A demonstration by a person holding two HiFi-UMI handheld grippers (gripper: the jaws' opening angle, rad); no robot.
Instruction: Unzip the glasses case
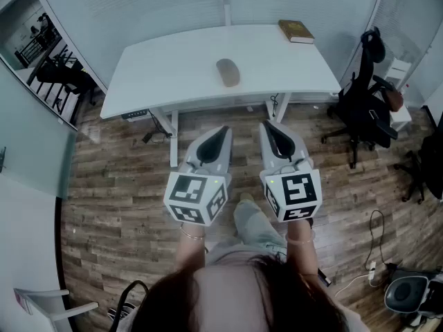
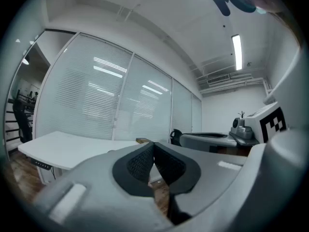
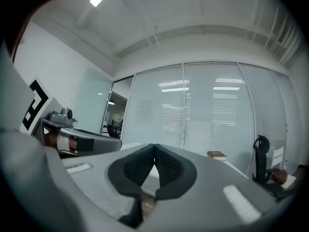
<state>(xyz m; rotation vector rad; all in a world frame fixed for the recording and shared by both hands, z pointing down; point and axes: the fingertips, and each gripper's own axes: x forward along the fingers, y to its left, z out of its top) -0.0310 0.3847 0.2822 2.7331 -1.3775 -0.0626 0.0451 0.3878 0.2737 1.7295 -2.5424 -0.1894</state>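
Desk with glasses case: head view

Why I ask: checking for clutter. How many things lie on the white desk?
2: a grey-brown oval glasses case centred on the white desk, a brown book at its far right corner. None seems hidden.

I saw the glasses case, a greyish-tan oval, lying flat near the middle of the white table, its length pointing away from me.

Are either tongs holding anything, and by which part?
Nothing held: left tongs and right tongs are shut and empty; the glasses case lies on the desk.
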